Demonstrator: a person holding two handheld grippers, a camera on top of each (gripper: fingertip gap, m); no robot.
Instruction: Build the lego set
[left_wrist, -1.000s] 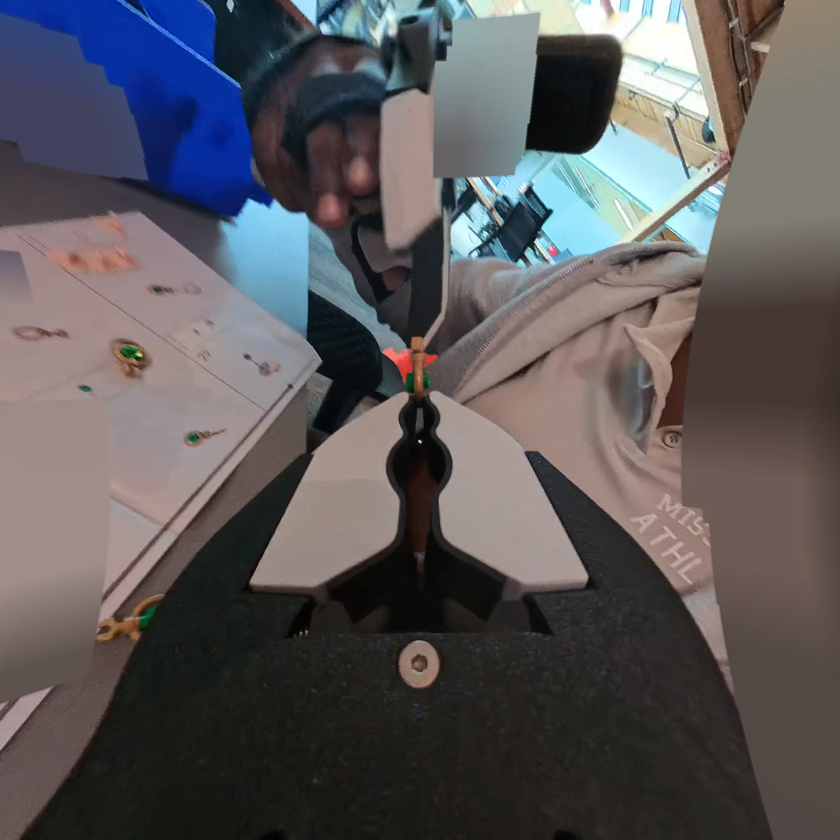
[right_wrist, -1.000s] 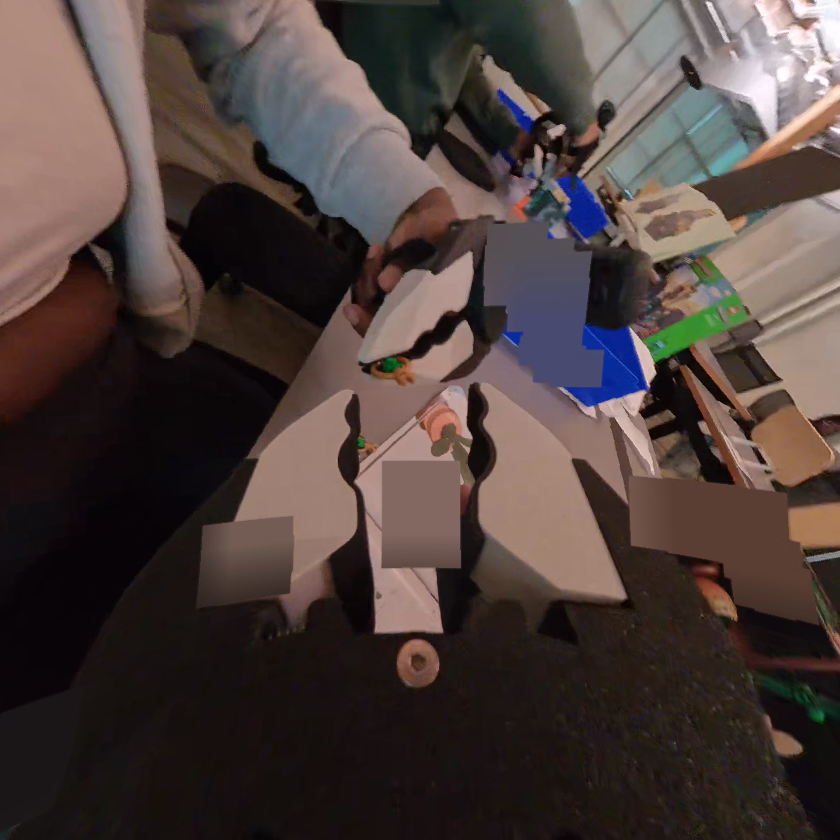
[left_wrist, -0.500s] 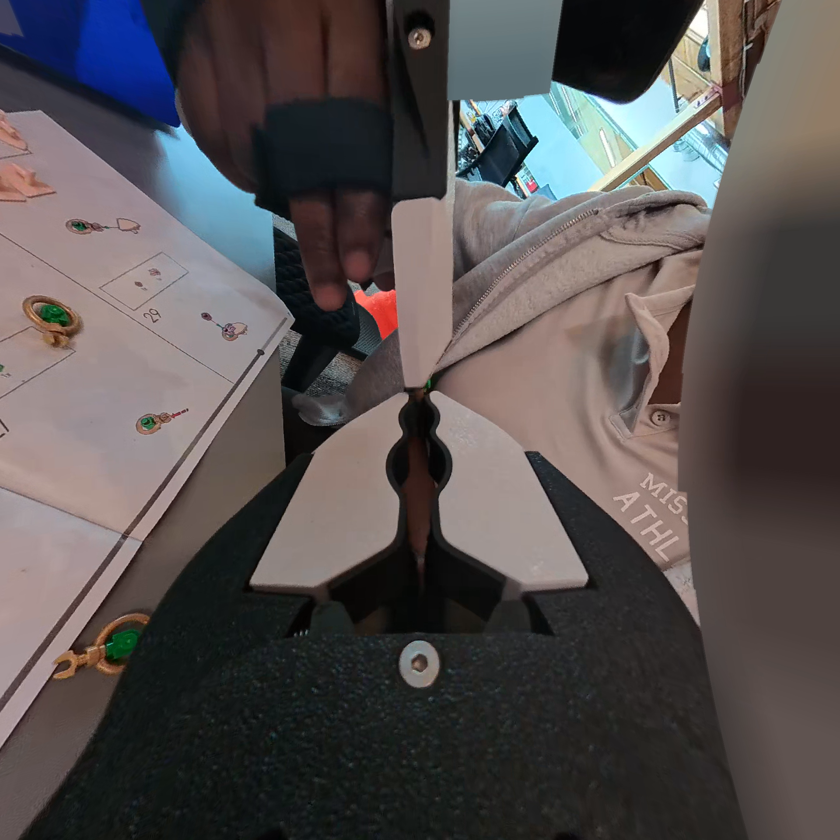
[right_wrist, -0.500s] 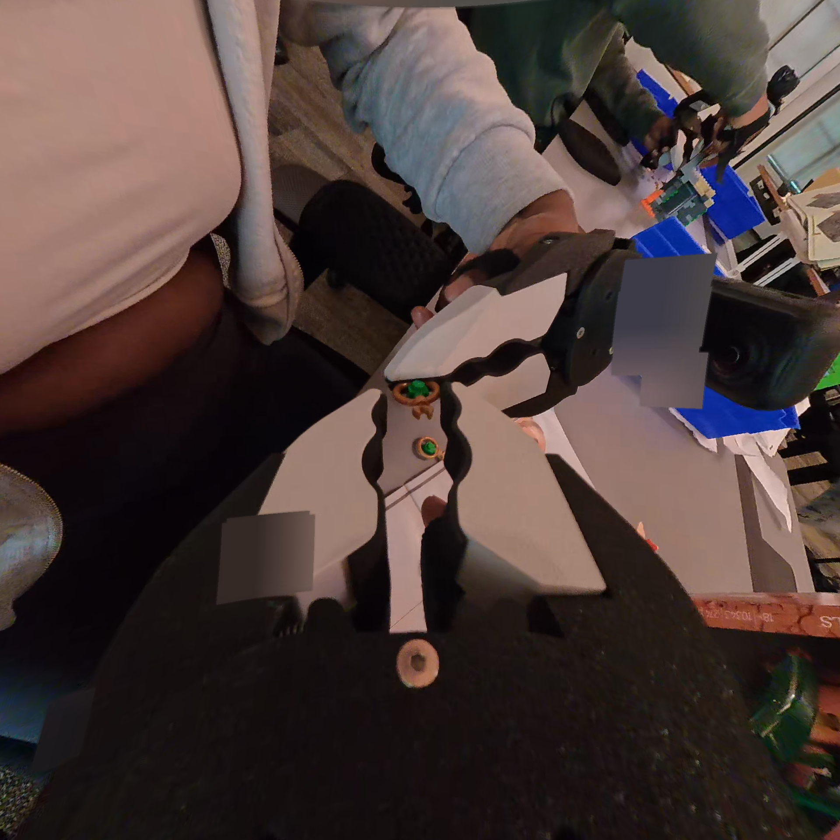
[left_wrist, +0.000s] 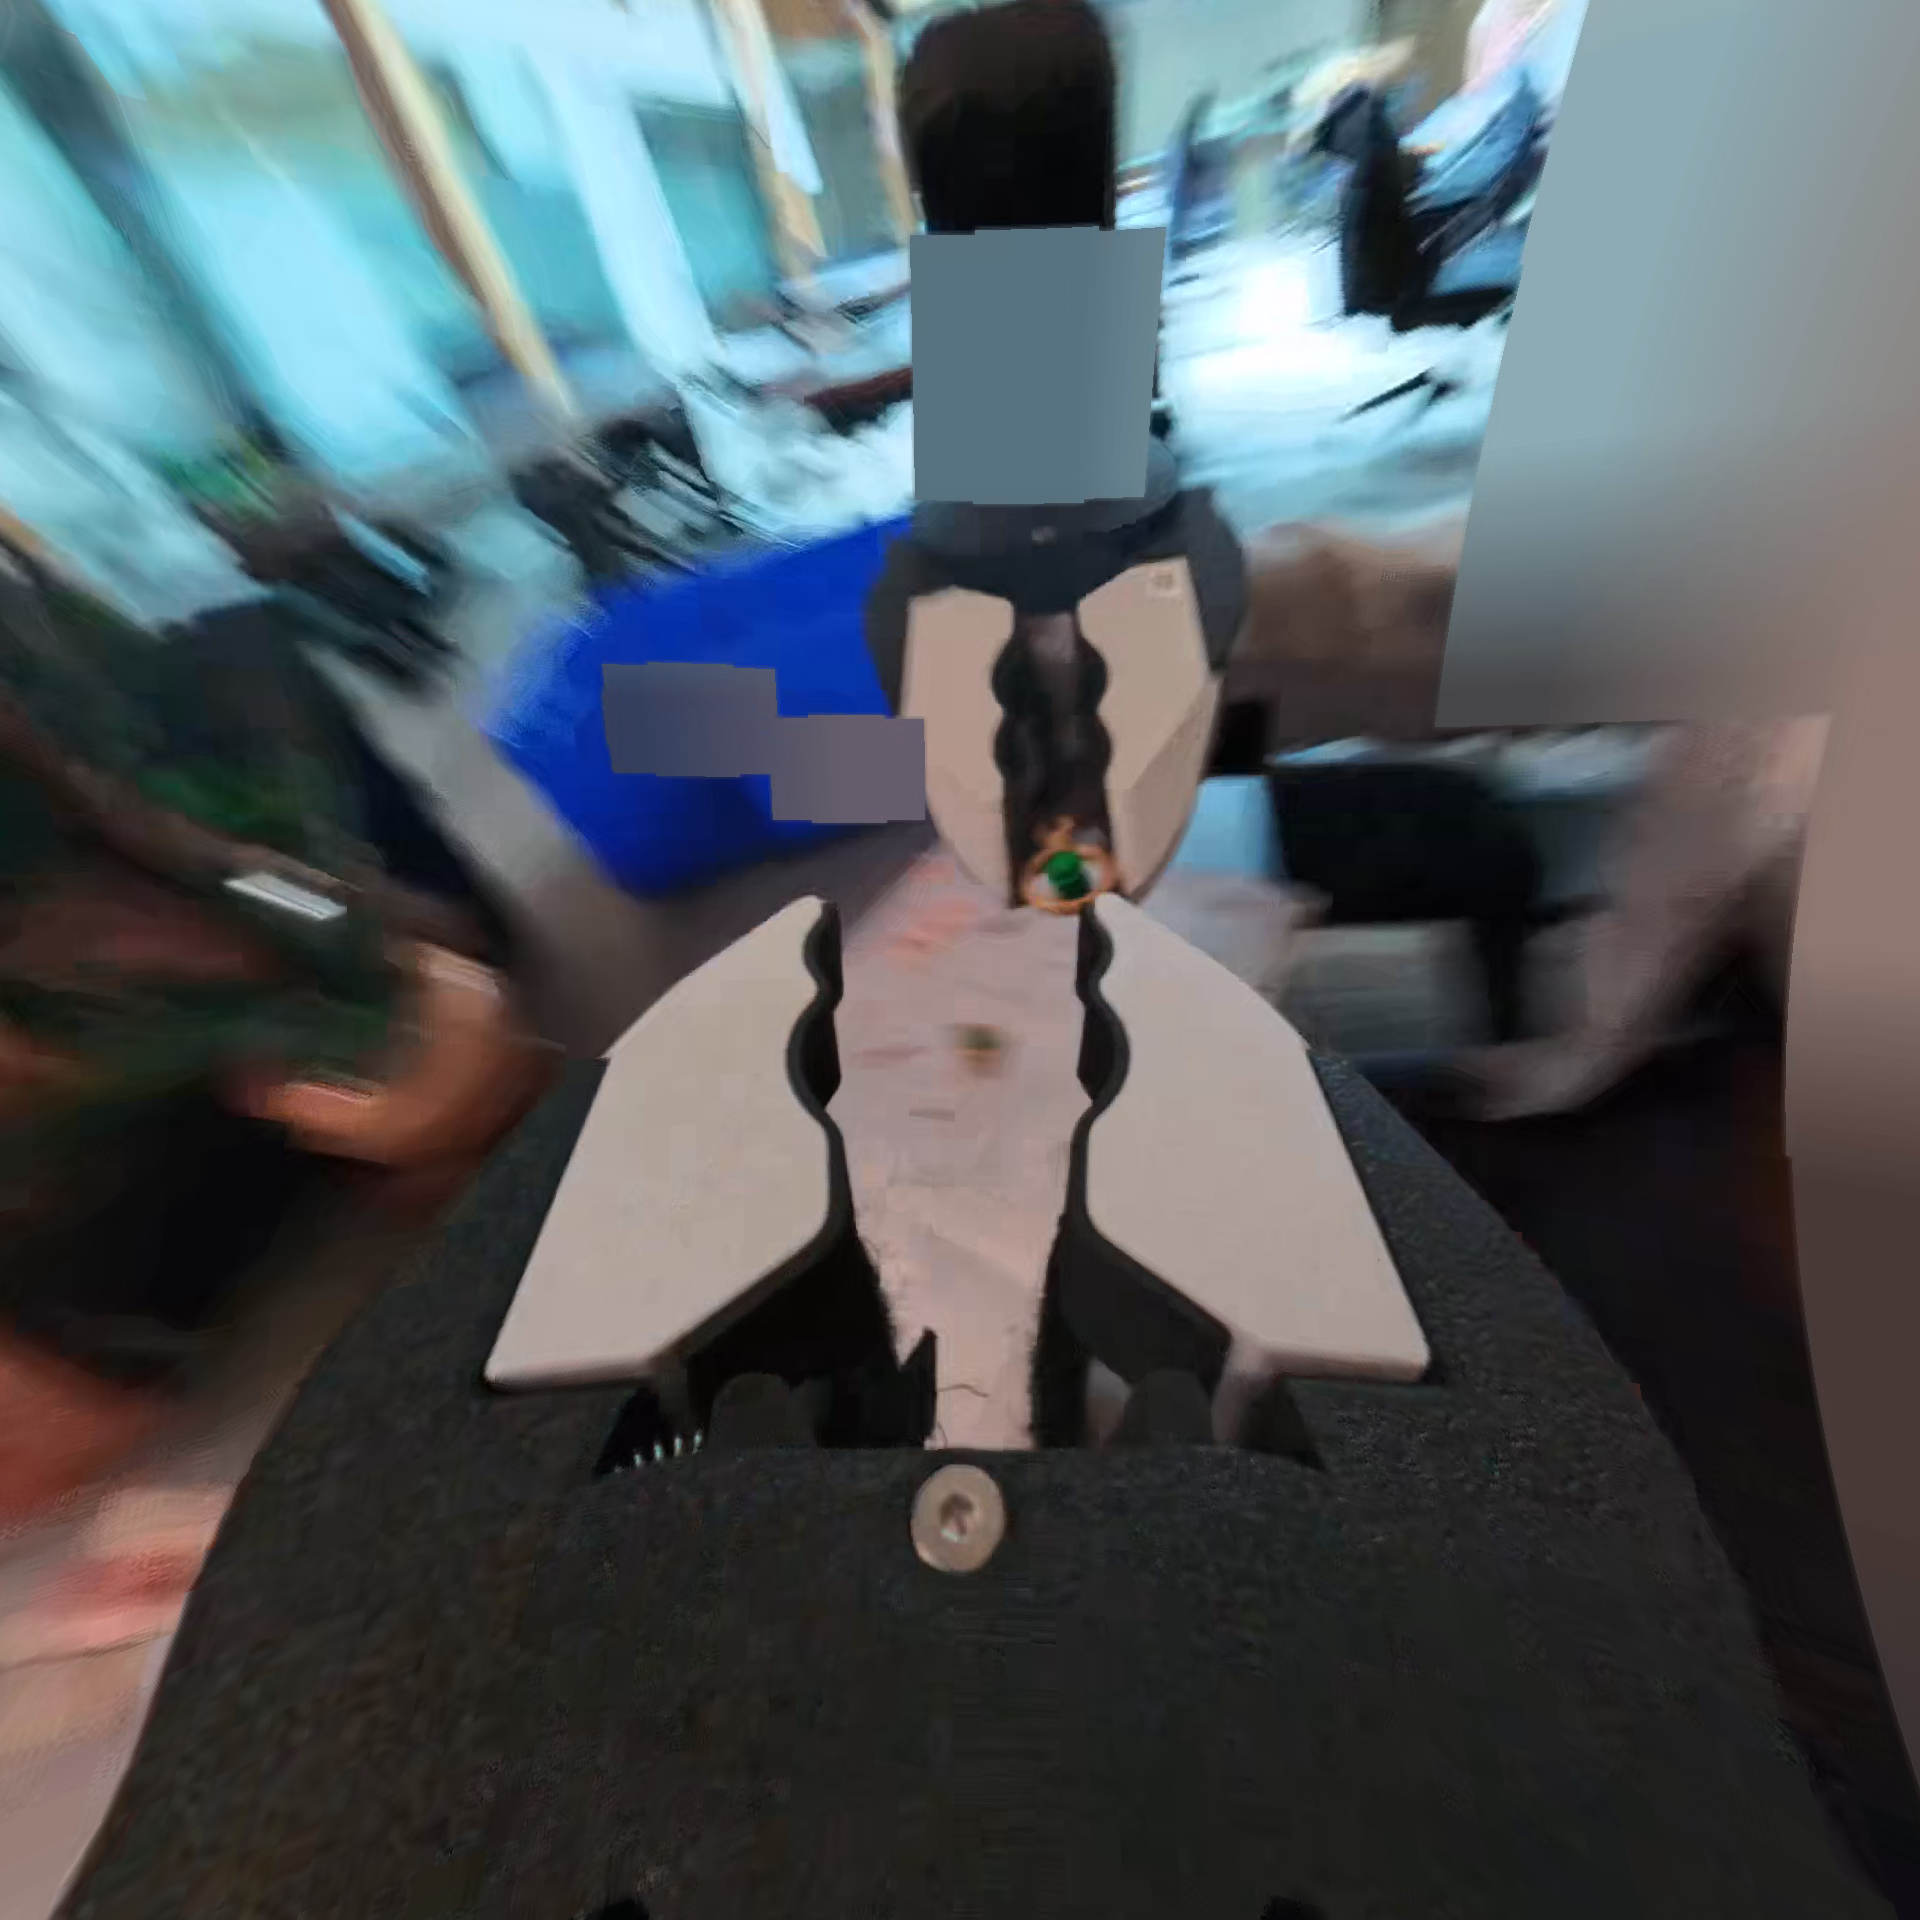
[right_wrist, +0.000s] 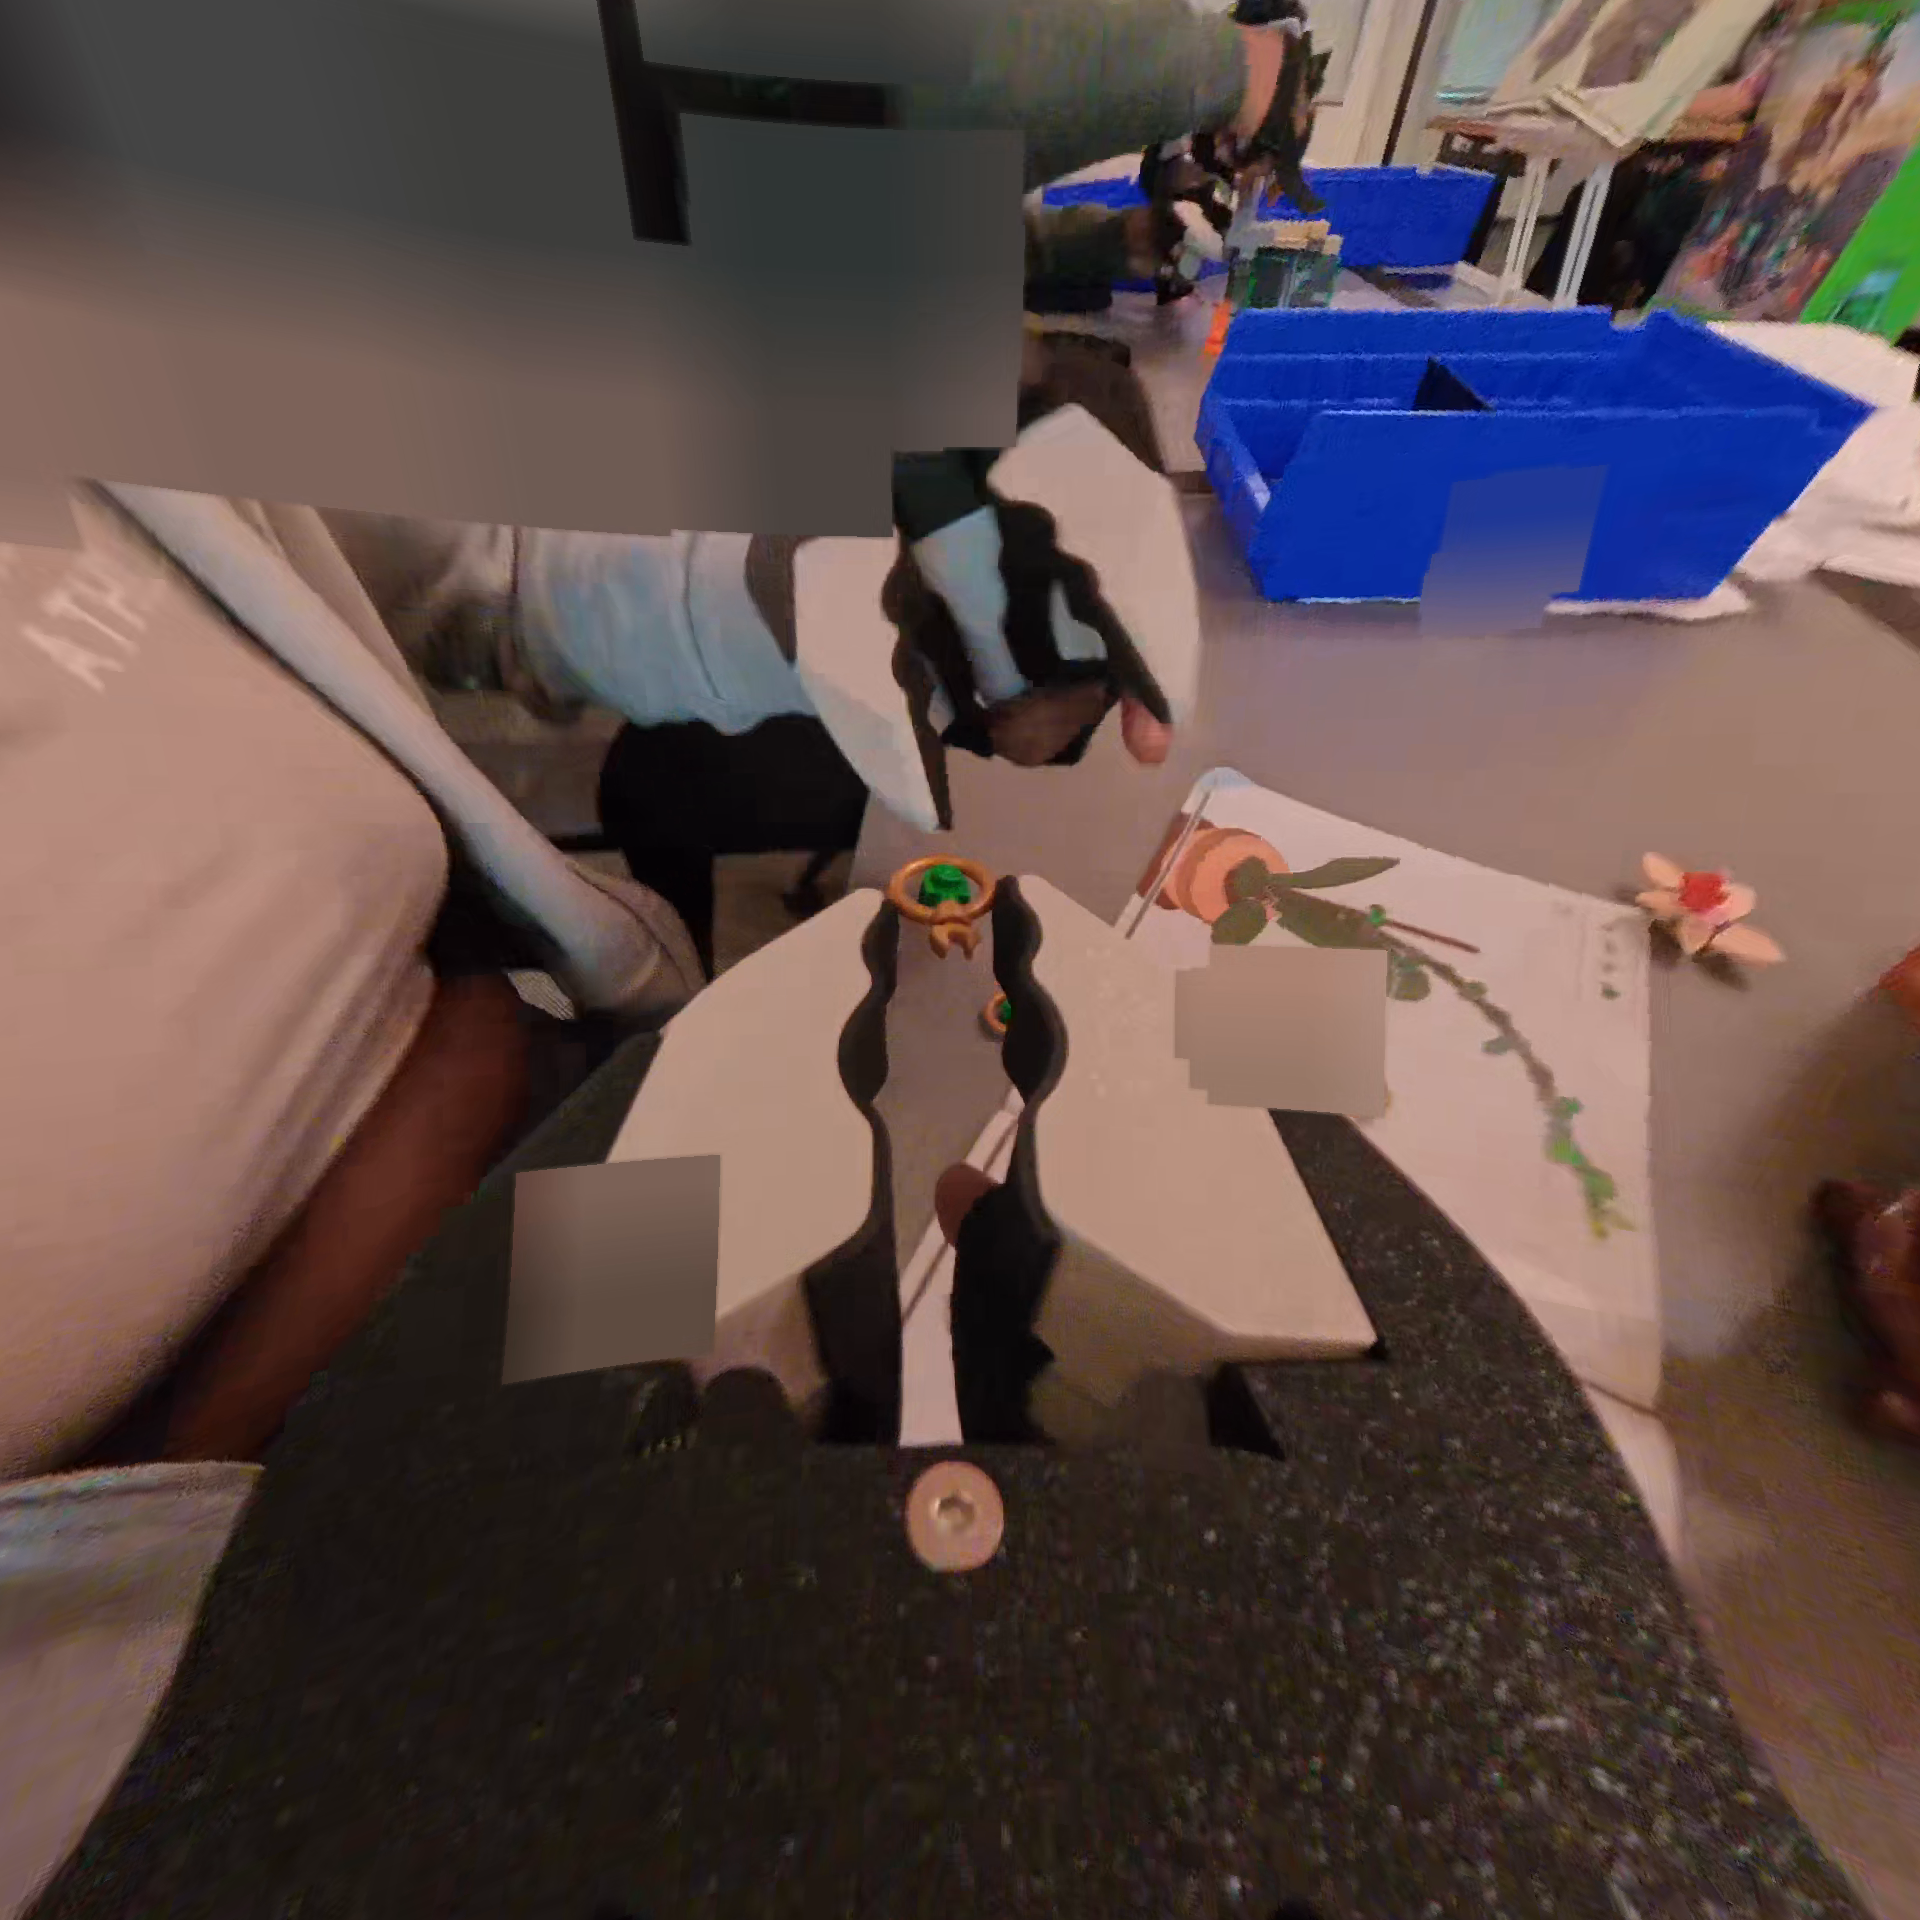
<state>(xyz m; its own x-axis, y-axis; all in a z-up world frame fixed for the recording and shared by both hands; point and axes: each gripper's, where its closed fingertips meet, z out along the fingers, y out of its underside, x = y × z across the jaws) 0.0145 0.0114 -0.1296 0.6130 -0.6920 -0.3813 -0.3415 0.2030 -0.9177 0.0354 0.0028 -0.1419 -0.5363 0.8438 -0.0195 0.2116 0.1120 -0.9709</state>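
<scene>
Right wrist view: gold ring piece (right_wrist: 940, 902) clamped at right tool (right_wrist: 940, 906) tips; left tool (left_wrist: 954, 914) apart, empty.

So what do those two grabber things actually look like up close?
Each gripper, left gripper and right gripper, has two pale grey wedge-shaped fingers with wavy black inner edges, set in a rough, speckled black body with one silver screw at its centre. The person wears a light grey zip hoodie.
</scene>
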